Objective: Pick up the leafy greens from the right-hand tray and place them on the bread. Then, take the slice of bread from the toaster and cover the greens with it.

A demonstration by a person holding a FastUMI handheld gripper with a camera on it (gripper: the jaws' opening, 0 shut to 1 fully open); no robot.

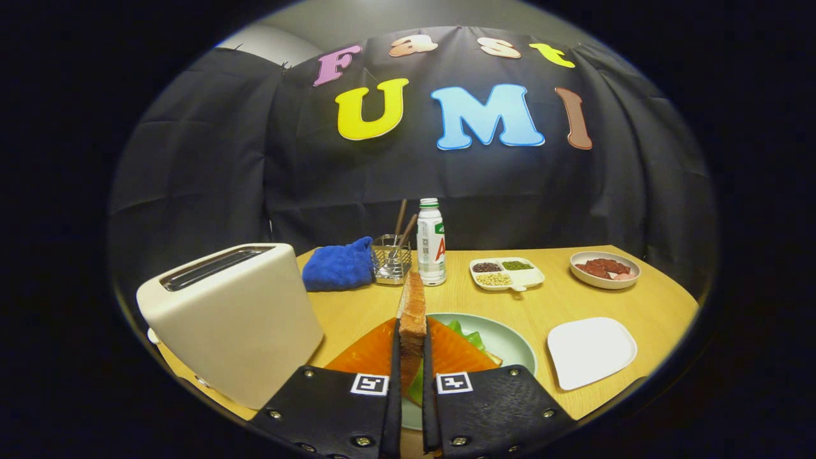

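My gripper [412,357] is shut on a slice of bread [412,312], which stands on edge between the two fingers. Just below and beyond the fingers lies a pale green plate [510,341] on the wooden table. On that plate I see leafy greens [468,336] peeking out to the right of the held slice; what they rest on is hidden by the fingers. The cream toaster [236,319] stands close on the left, its slot [213,266] showing no bread.
A white square tray [591,350] lies right of the plate. Further back stand a blue cloth [339,264], a wire holder with sticks [392,255], a white bottle [431,242], a divided dish of beans [507,273] and a bowl of reddish food [604,269].
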